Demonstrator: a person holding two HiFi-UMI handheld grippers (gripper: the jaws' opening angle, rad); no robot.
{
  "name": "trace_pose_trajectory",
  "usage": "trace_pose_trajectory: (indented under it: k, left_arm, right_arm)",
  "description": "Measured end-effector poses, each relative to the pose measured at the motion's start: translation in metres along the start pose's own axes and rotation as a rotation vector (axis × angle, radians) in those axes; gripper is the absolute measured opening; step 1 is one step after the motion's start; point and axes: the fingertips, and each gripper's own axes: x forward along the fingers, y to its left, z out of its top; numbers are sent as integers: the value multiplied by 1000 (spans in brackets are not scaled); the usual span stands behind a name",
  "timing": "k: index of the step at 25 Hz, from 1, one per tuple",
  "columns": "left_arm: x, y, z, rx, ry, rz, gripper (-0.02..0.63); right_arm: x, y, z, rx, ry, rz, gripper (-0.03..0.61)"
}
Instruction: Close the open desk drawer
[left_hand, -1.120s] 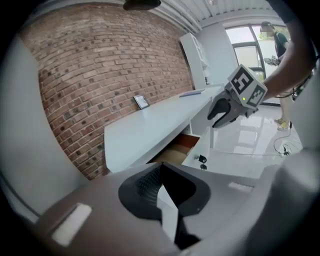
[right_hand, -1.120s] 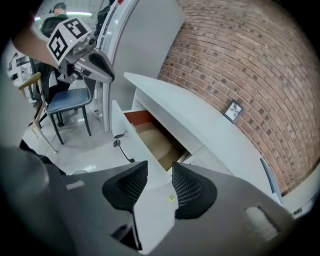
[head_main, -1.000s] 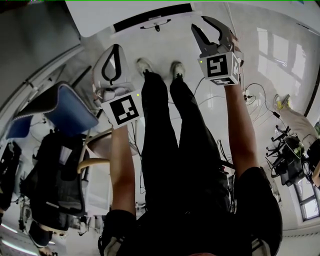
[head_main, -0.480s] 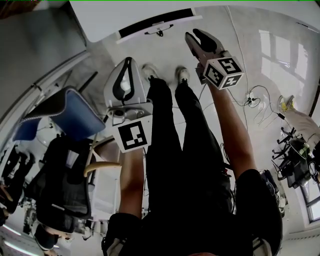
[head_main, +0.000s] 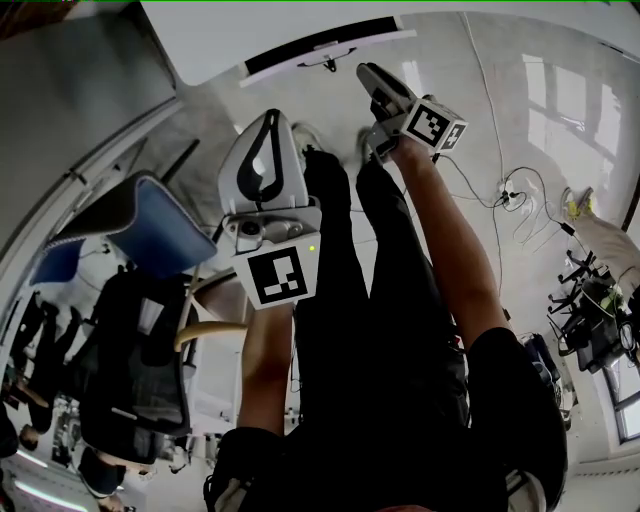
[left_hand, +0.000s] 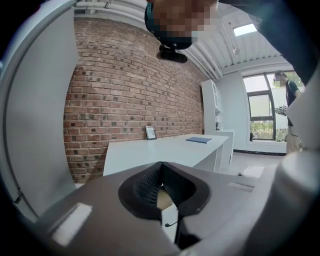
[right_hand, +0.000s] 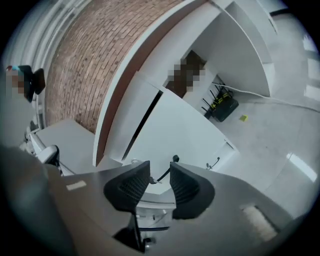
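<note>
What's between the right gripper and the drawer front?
Nothing; the stretch is bare. The right gripper view shows the right gripper, jaws apart and empty after just closing a little, facing the white drawer front directly.

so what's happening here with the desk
A person stands at a white desk with a two-jaw gripper in each hand, apparently about to close its drawer, which is open. The right gripper points at the drawer front, jaws apart after just closing a little, nothing between them. The left gripper is shut, empty and held further back.
</note>
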Motion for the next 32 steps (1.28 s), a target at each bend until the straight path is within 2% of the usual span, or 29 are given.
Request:
trace_pose_trajectory:
  k: [5,10,18,25,29,32]
  left_arm:
    - [4,5,-6,-24,-1,13,17]
    - [8,8,-9,-38,2,16,17]
    - [12,6,-9,-32,-4,-1,17]
    - [14,10,-11,-39,3,9,17]
    - [13,10,-9,-33,0,10,17]
    - [10,11,-8,-32,-8,14,17]
  right_arm:
    - [23,-13,-14,101,1,35,126]
    - [39,-20,-12,156,-23,53,121]
    - [47,-20,-4,193,-48,83,65]
    - [45,-16,-3,226,-55,93,51]
    - [43,-6,-3,278,-58,140,49]
    - [41,0,4,268,-84,162,49]
